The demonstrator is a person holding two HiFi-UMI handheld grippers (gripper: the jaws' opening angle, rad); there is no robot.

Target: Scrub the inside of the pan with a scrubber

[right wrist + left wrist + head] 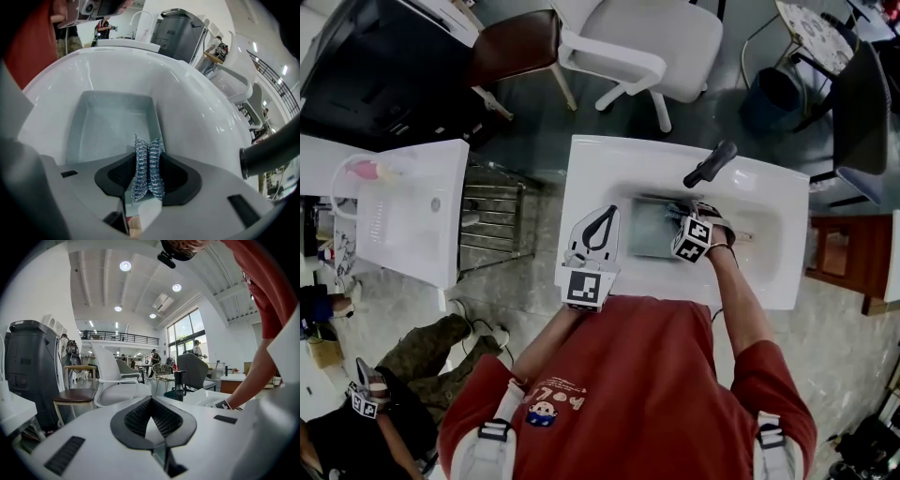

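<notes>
A grey rectangular pan (pixel 649 228) lies in the basin of a white sink (pixel 769 202). My right gripper (pixel 682 214) hangs over the pan's right part, shut on a steel-wool scrubber (pixel 147 164). In the right gripper view the scrubber stands pinched upright between the pads, just above the pan (pixel 110 126), and I cannot tell whether it touches the pan. My left gripper (pixel 609 214) rests on the sink's left rim, beside the pan. In the left gripper view, my left gripper (pixel 150 401) has its tips together with nothing held, pointing out into the room.
A black faucet handle (pixel 710 164) juts over the sink's back rim, close to my right gripper, and shows again as the faucet handle (pixel 269 152). A second white sink (pixel 412 211) and a metal rack (pixel 492 216) stand to the left. A white chair (pixel 647 47) is behind.
</notes>
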